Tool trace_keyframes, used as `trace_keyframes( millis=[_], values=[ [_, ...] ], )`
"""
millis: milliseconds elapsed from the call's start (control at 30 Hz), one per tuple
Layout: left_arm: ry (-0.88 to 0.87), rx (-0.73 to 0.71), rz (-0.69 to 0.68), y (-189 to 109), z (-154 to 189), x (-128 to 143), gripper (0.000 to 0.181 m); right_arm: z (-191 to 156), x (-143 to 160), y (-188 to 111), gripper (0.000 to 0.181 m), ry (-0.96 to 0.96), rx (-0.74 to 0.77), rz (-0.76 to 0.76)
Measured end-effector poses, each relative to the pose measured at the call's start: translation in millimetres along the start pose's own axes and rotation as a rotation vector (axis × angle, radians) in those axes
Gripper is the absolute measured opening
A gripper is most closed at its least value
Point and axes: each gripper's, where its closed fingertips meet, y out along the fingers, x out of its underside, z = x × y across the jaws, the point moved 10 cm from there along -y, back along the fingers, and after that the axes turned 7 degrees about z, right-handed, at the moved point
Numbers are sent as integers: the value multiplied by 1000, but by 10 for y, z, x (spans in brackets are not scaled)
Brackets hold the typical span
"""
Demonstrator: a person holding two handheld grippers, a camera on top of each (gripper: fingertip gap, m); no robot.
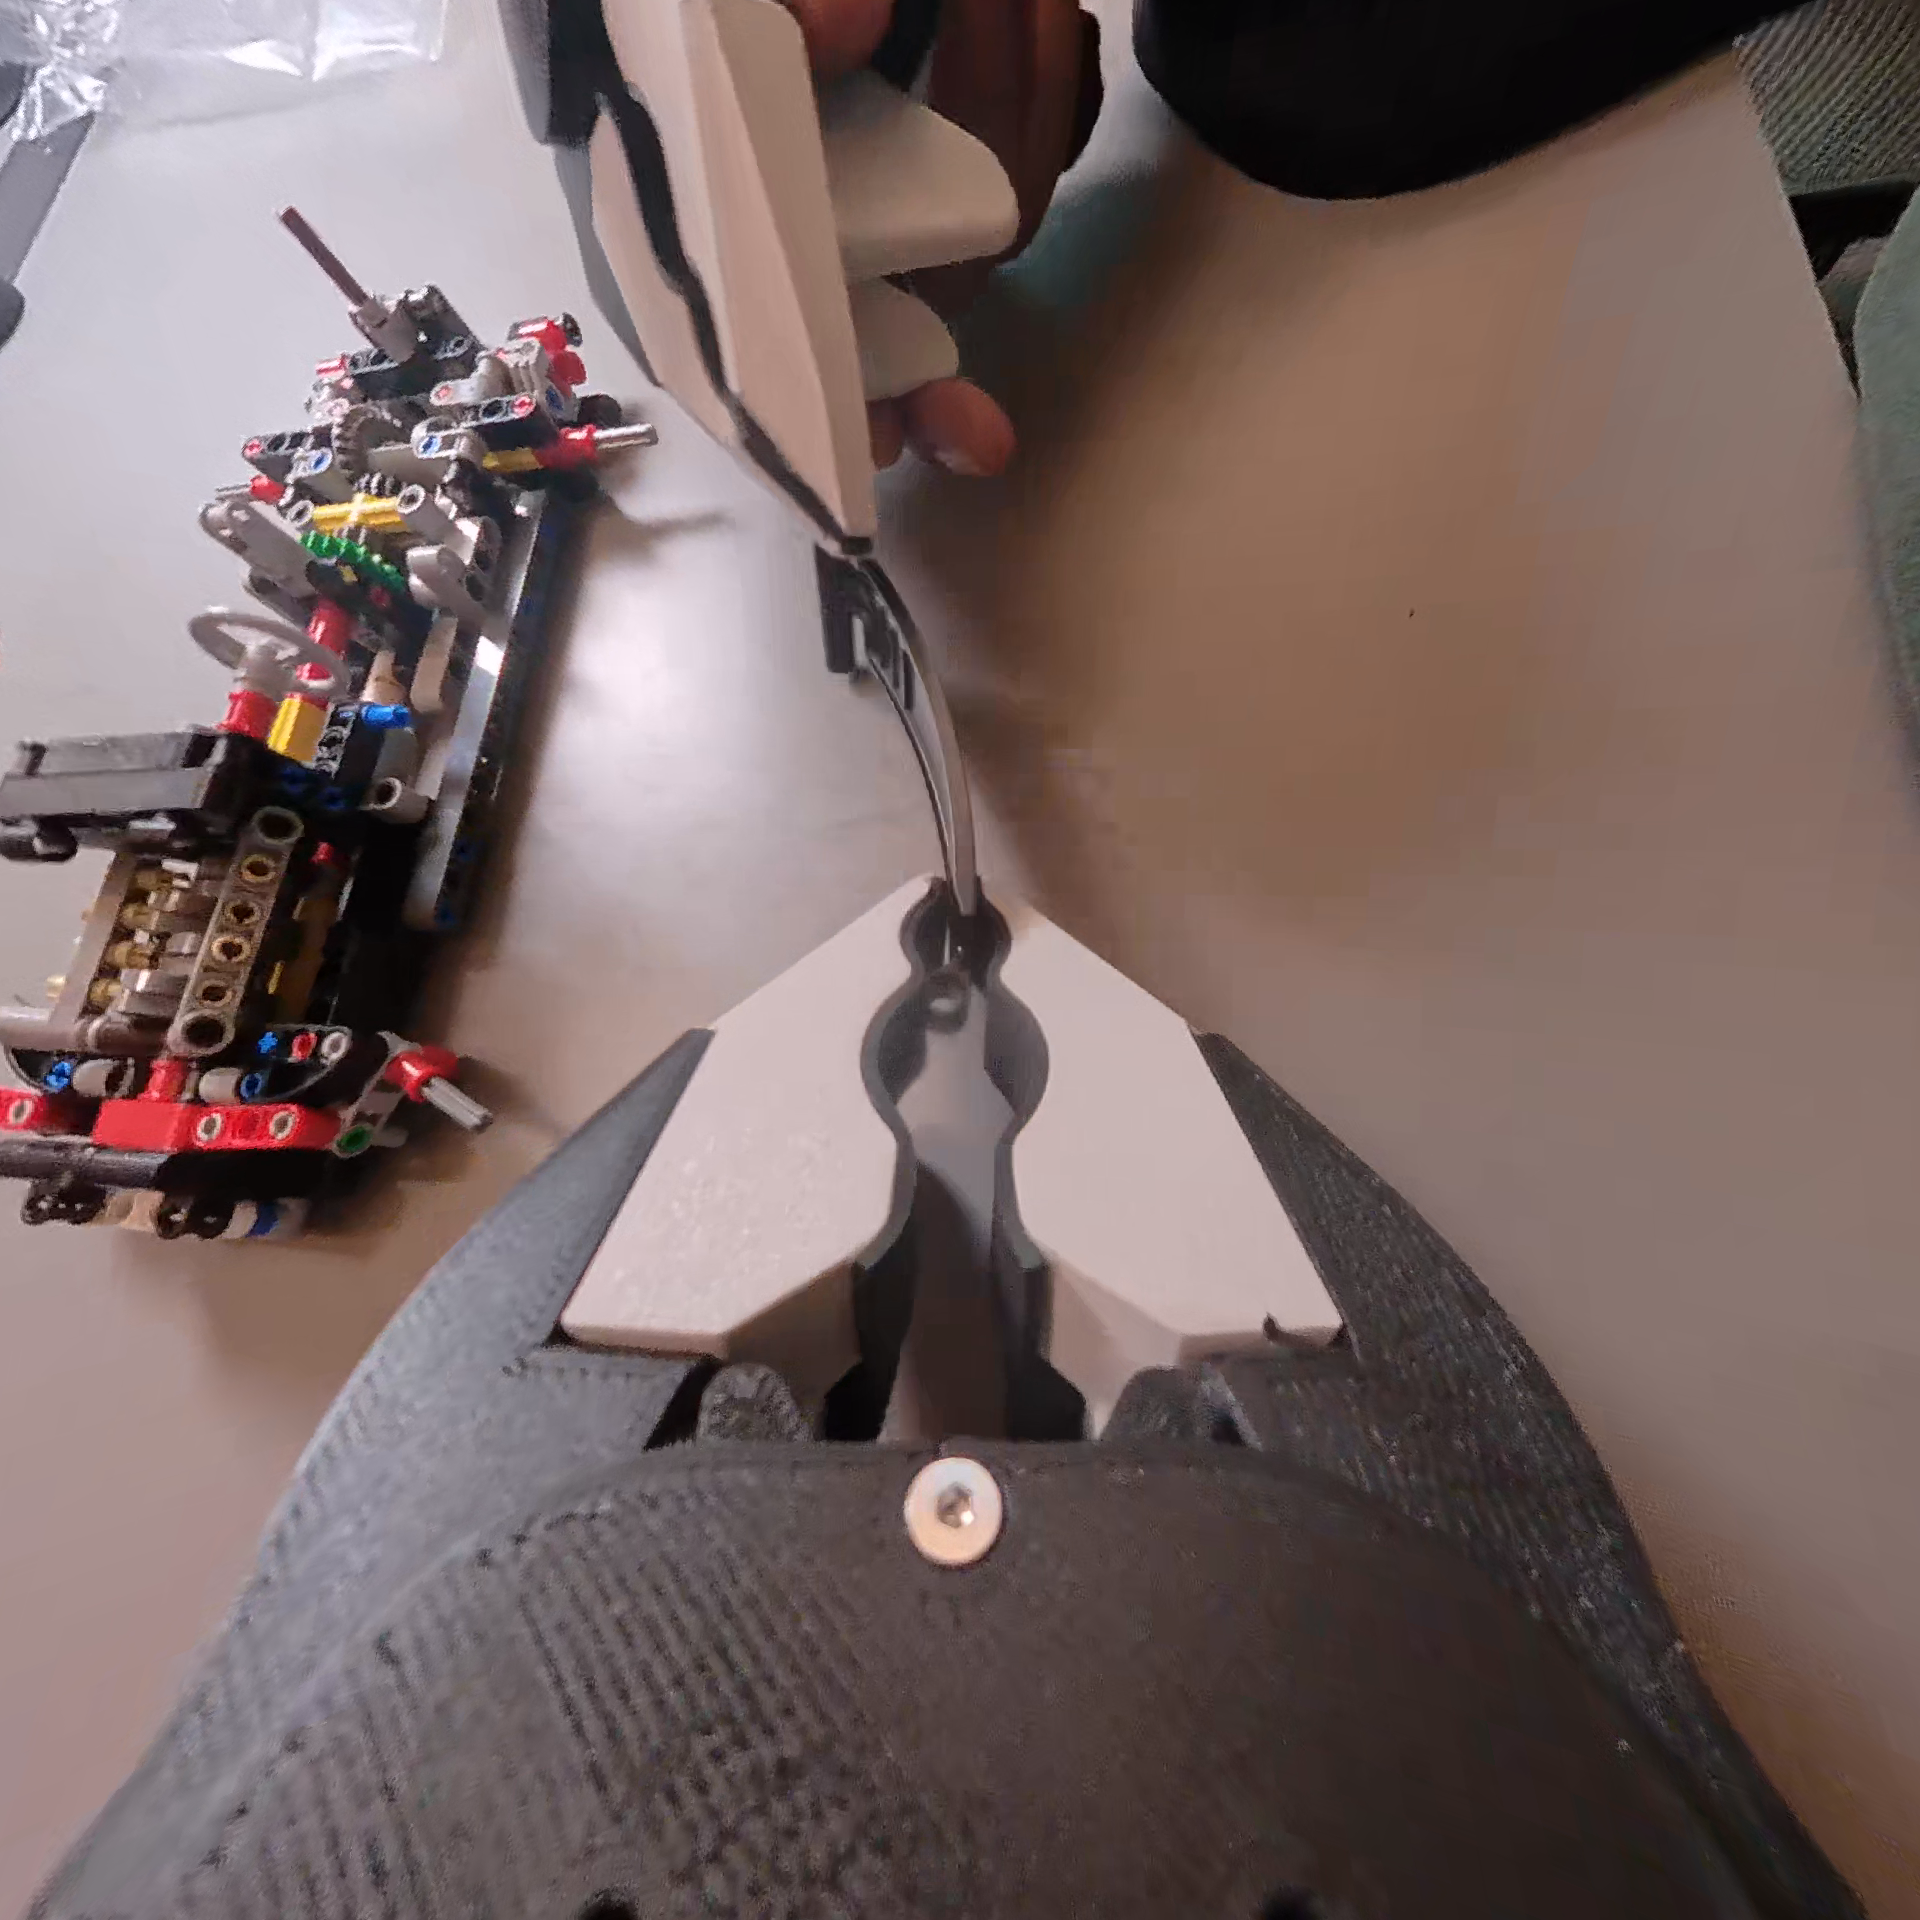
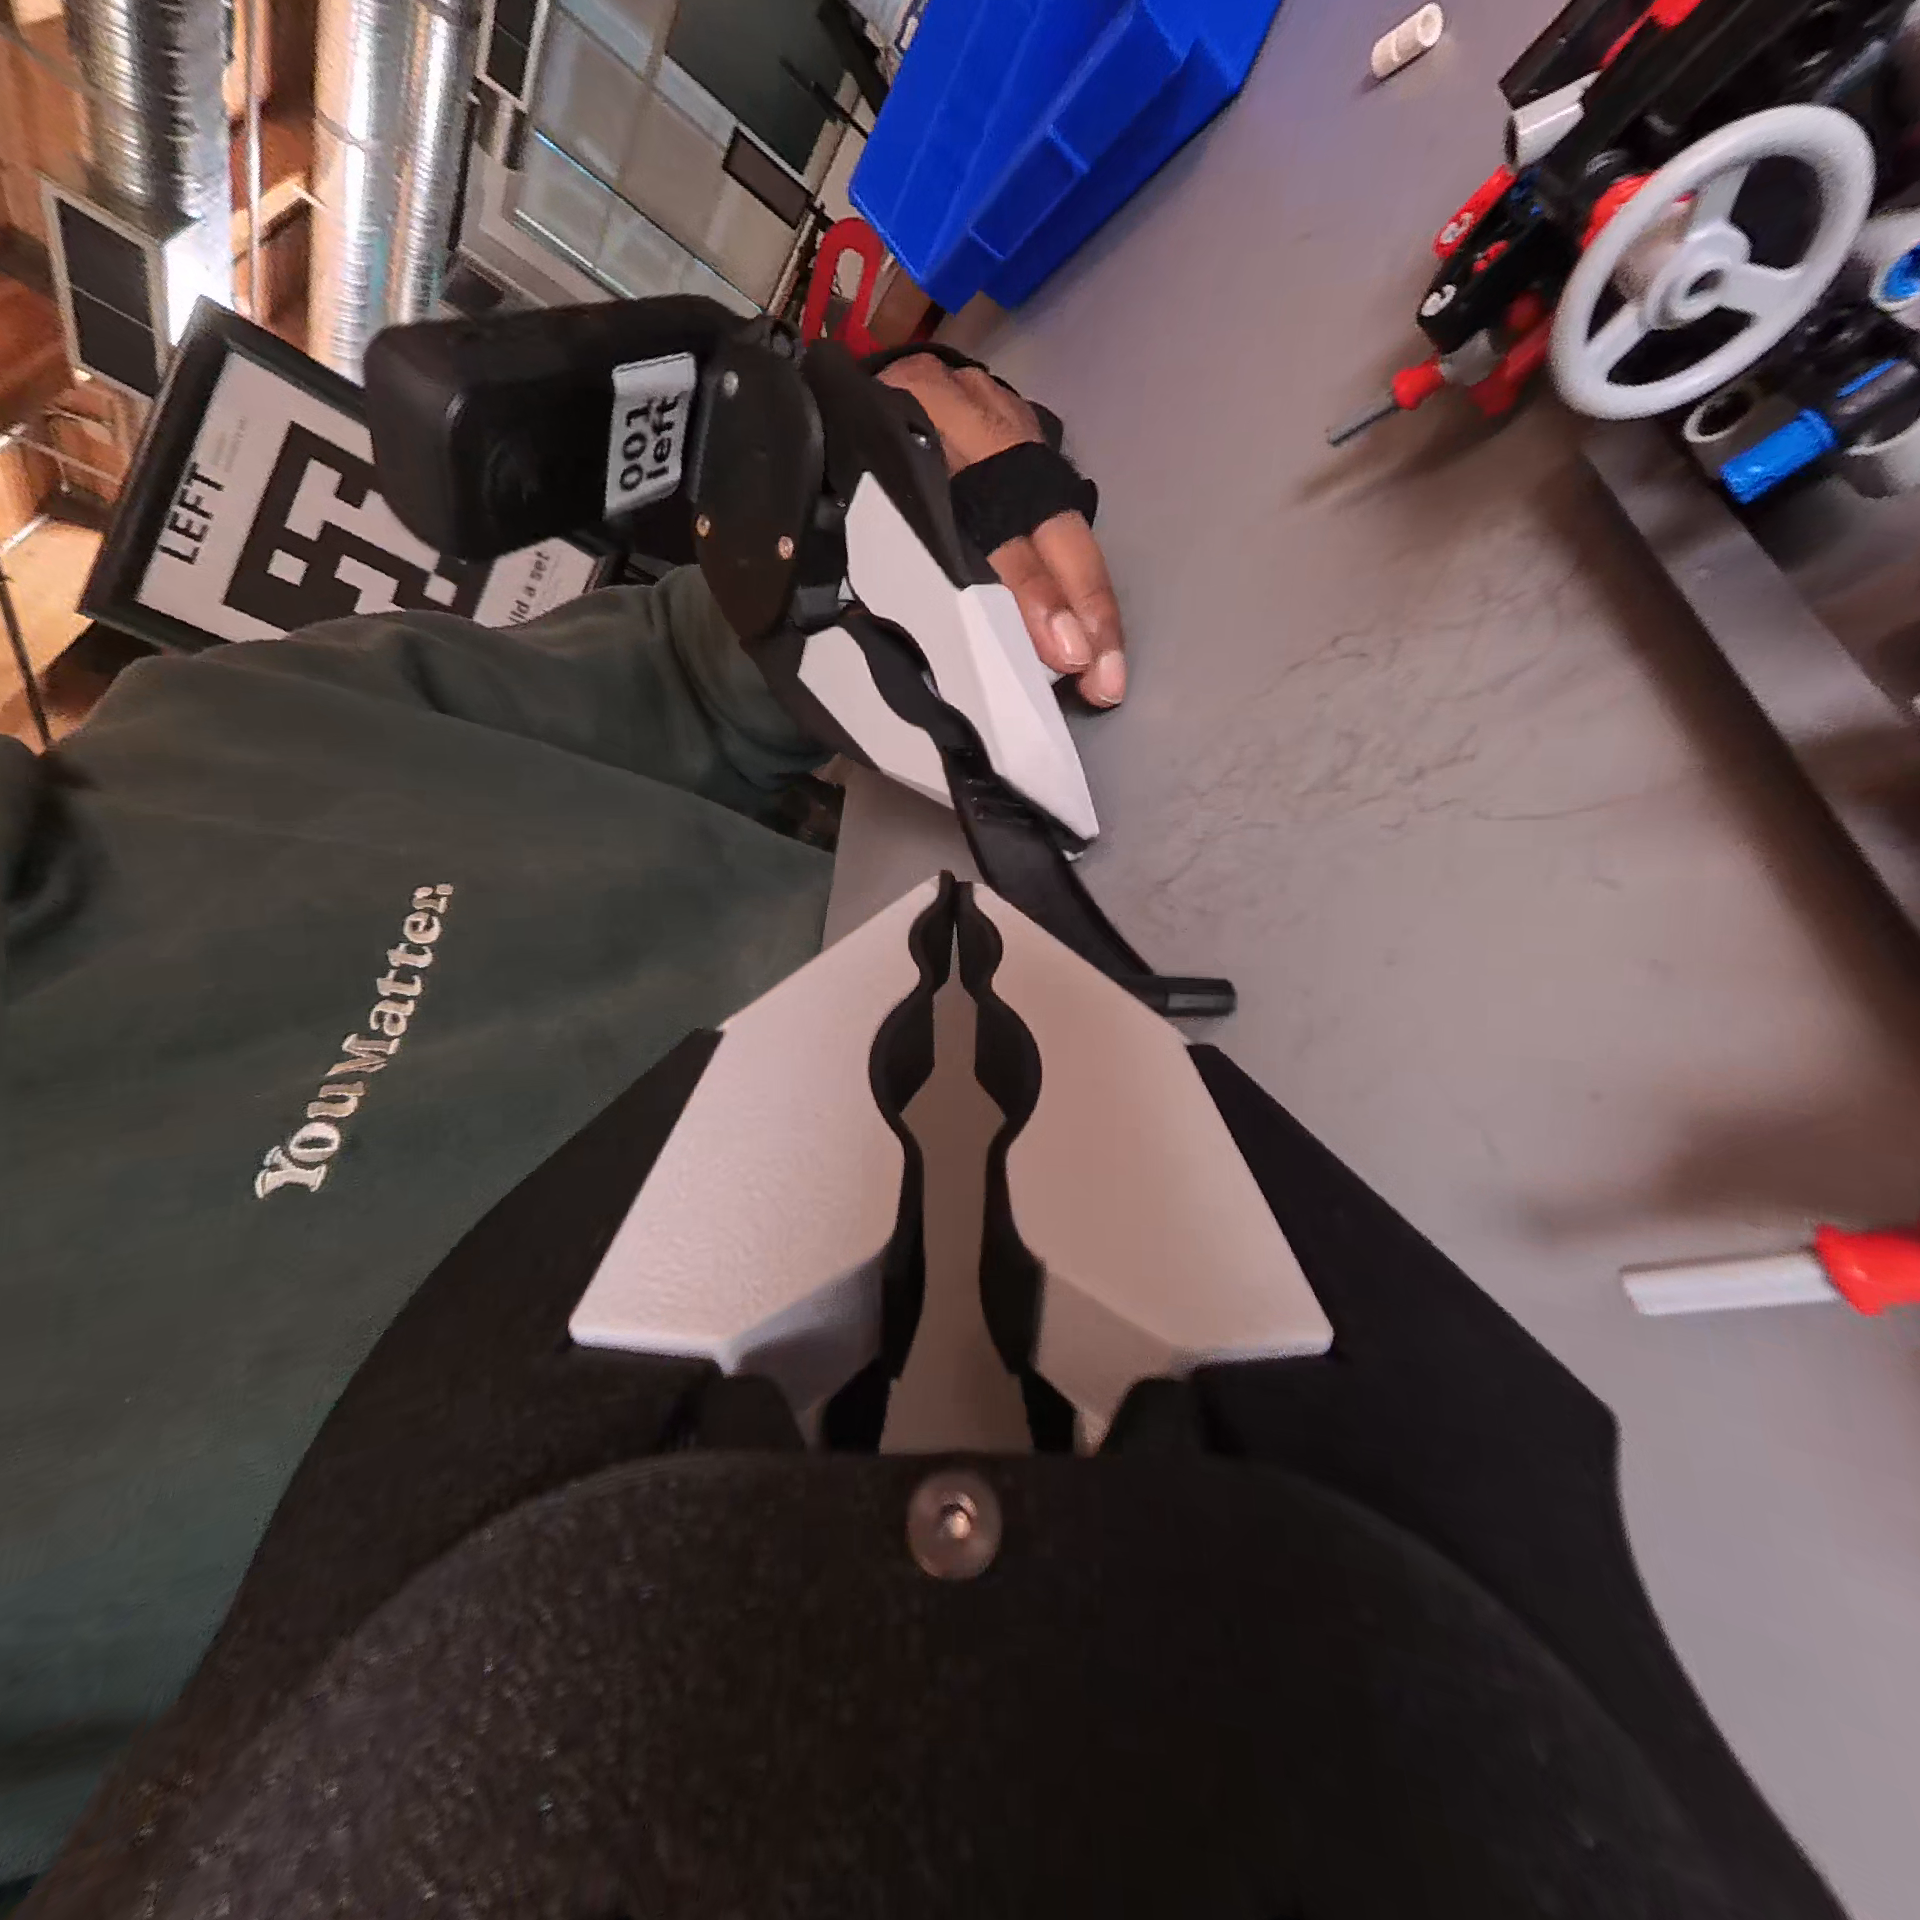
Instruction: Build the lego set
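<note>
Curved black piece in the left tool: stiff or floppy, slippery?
Probably stiff: the curved black piece holds its arc while pinched at one end by the left tool. Likely light, being thin. Its glossy face may slip or pivot.

The lego car (image 1: 281, 790) fills the table's (image 1: 1403, 831) left side. Right of the car lies a wide bare stretch of table. A curved black piece (image 1: 935, 748) spans part of that stretch, bridging the two grippers. Beyond the car, a blue bin (image 2: 1039, 135) blocks the far edge.
</note>
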Motion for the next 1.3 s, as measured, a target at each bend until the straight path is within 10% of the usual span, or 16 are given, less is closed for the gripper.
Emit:
trace_keyframes(
  millis=[200, 500, 700, 833, 1300],
  values=[
    [-228, 95, 52, -31, -71, -13, 1, -28, -47, -62, 11, -191, 149, -12],
    [-834, 334, 310, -131, -297, 5, 1, -571, -66, -83, 55, -1171, 381, 38],
    [-992, 423, 337, -68, -301, 28, 0, -603, 84, 202, 57, -1496, 506, -165],
    [-1019, 459, 328, -25, -265, 23, 1, -566, 144, 323, 22, -1564, 512, -249],
    [-618, 9, 223, -273, -390, 37, 42, -210, -45, 249, 21, -1065, 416, -586]
  ],
)
